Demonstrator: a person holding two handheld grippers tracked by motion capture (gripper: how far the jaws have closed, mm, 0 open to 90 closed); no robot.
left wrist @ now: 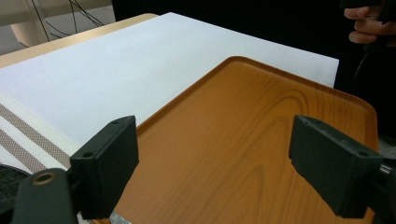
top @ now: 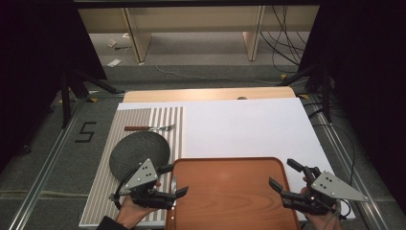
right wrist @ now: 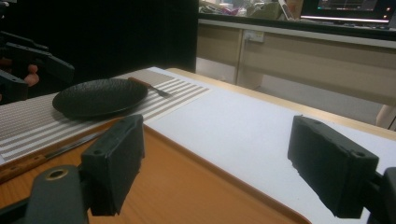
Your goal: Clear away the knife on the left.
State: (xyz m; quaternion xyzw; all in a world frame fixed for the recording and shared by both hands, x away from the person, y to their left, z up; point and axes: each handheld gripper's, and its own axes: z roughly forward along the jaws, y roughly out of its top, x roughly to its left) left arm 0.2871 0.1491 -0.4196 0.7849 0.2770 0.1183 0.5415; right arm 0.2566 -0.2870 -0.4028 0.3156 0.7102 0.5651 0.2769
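A brown wooden tray [top: 230, 191] lies at the table's front centre with nothing on it. My left gripper [top: 176, 180] hovers open over the tray's left edge; in its own view the left gripper [left wrist: 212, 163] has its jaws wide apart above the tray [left wrist: 261, 121]. My right gripper [top: 281, 173] stands open at the tray's right edge. From its own view the right gripper [right wrist: 215, 163] looks across the tray [right wrist: 187, 191] toward a black plate [right wrist: 100, 95]. Nothing sits between either pair of jaws.
A striped placemat [top: 103, 191] at the left carries the black plate [top: 139, 152] and a fork [top: 151, 128] beyond it. A knife [right wrist: 60, 151] lies along the tray's left edge. A white sheet [top: 244, 127] covers the table behind the tray.
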